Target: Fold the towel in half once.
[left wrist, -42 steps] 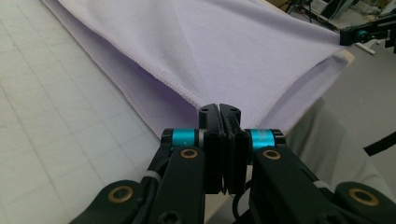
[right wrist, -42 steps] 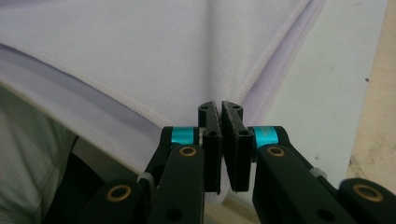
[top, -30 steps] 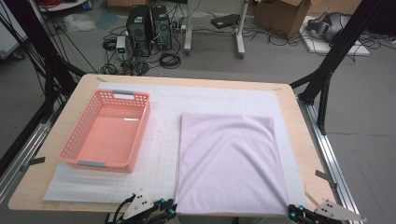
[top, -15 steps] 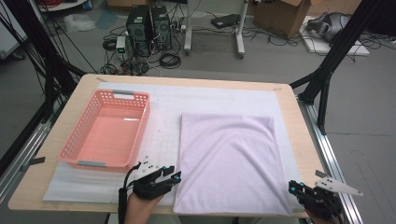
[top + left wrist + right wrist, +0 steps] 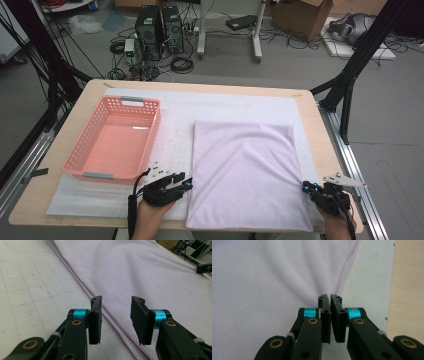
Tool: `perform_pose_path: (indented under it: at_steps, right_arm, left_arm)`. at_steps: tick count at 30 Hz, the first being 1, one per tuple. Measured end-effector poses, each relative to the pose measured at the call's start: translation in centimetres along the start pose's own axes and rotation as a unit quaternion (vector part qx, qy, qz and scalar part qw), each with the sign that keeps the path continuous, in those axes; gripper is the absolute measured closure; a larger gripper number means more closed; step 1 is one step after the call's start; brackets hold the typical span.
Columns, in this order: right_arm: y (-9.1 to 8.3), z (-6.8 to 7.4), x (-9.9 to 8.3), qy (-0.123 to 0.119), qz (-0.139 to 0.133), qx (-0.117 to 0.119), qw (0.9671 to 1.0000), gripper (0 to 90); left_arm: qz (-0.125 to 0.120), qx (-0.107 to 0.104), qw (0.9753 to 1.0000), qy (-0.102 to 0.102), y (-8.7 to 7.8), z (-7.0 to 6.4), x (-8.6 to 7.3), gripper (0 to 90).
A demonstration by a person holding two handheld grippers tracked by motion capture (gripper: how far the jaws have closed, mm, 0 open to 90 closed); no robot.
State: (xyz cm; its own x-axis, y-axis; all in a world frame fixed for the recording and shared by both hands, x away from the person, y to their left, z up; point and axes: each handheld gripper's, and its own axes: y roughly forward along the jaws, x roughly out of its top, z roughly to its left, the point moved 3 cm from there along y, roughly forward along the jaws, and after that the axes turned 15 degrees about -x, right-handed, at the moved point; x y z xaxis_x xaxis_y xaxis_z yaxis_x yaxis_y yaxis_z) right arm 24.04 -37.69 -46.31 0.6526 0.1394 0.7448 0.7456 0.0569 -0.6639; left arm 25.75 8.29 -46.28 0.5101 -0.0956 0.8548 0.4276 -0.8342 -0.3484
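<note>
White matting bears unlabelled lilac cloth (image 5: 247, 175); right tool (image 5: 330, 298) pinches it, left tool (image 5: 116, 305) spread.

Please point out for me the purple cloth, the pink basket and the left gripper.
purple cloth (image 5: 247, 172): high view, the middle of its flat surface.
pink basket (image 5: 141, 101): high view, the far rim near the grey handle.
left gripper (image 5: 116, 315): left gripper view, midway between its two open fingertips, over the cloth's hem.
</note>
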Motion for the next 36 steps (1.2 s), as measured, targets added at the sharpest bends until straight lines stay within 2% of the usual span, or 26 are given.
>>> perform_pose_path:
  at_steps: [1,3,5,7,9,12,14,16,18,19,20,21,23,24,27,29,32,36]
  right_arm:
    - [0.0,0.0,-0.2,0.003,0.003,0.007,1.0,83.6]
    - [-0.2,0.0,-0.3,0.0,-0.004,-0.005,1.0,76.3]
    - [-0.6,-0.3,-0.1,0.005,-0.016,-0.003,0.9998,71.5]
    - [-1.0,-0.6,-0.1,0.016,-0.027,0.004,0.9995,70.3]
    - [-1.1,-0.6,-0.3,0.017,-0.025,0.007,0.9995,70.0]
    - [-1.1,-0.6,-0.5,0.016,-0.022,0.01,0.9996,69.8]
    - [-1.1,-0.7,-0.5,0.013,-0.023,0.012,0.9996,69.8]
    - [-1.1,-0.6,-0.5,0.01,-0.024,0.013,0.9996,69.6]
    - [-1.1,-0.5,-0.5,0.01,-0.023,0.016,0.9996,69.5]
    - [-1.1,-0.4,-0.5,0.008,-0.022,0.016,0.9996,69.5]
    - [-1.1,-0.4,-0.5,0.006,-0.022,0.017,0.9996,69.6]
    - [-1.1,-0.4,-0.5,0.005,-0.023,0.016,0.9996,69.5]
    - [-1.1,-0.4,-0.5,0.007,-0.022,0.018,0.9996,69.0]
    - [-1.2,-0.5,-0.5,0.008,-0.023,0.018,0.9996,68.5]
    - [-1.3,-0.7,-0.5,0.011,-0.027,0.018,0.9994,67.6]
    - [-1.4,-0.8,-0.5,0.016,-0.026,0.018,0.9994,67.1]
    - [-1.8,-0.8,-0.8,0.017,-0.021,0.021,0.9994,67.0]
    - [-2.0,-0.5,-1.0,0.011,-0.019,0.035,0.9992,68.1]
  left_arm:
    - [0.0,-0.001,1.0,-0.001,0.1,0.0,0.0,61.3]
    - [0.002,-0.004,1.0,-0.004,0.3,0.1,0.2,63.2]
    - [0.01,-0.002,0.9999,-0.009,0.6,0.4,0.4,64.1]
    - [0.014,-0.001,0.9997,-0.022,1.0,0.8,0.7,64.3]
    - [0.024,0.002,0.9993,-0.027,1.5,1.2,0.9,64.3]
    - [0.042,0.009,0.9987,-0.027,2.5,1.5,1.2,62.2]
    - [0.052,0.023,0.9981,-0.023,3.1,1.6,1.2,62.5]
    - [0.071,0.042,0.9965,-0.018,3.6,1.6,1.2,69.4]
    - [0.075,0.063,0.9952,-0.008,3.6,1.6,1.3,79.5]
    - [0.068,0.081,0.9944,-0.009,3.6,1.6,1.4,84.1]
    - [0.07,0.102,0.9923,-0.007,3.4,1.7,1.6,85.4]
    - [0.069,0.111,0.9914,-0.01,3.3,2.0,1.6,85.8]
    - [0.058,0.085,0.9943,-0.028,3.1,2.4,1.5,85.3]
    - [0.055,0.071,0.9956,-0.028,3.0,2.4,1.4,82.5]
    - [0.053,0.052,0.9968,-0.031,2.6,2.2,1.2,62.8]
    - [0.051,0.045,0.9969,-0.039,2.3,2.0,1.0,57.7]
    - [0.05,0.033,0.9974,-0.041,1.8,1.5,0.5,56.2]
    - [0.043,0.019,0.9985,-0.027,1.4,1.0,0.3,54.9]
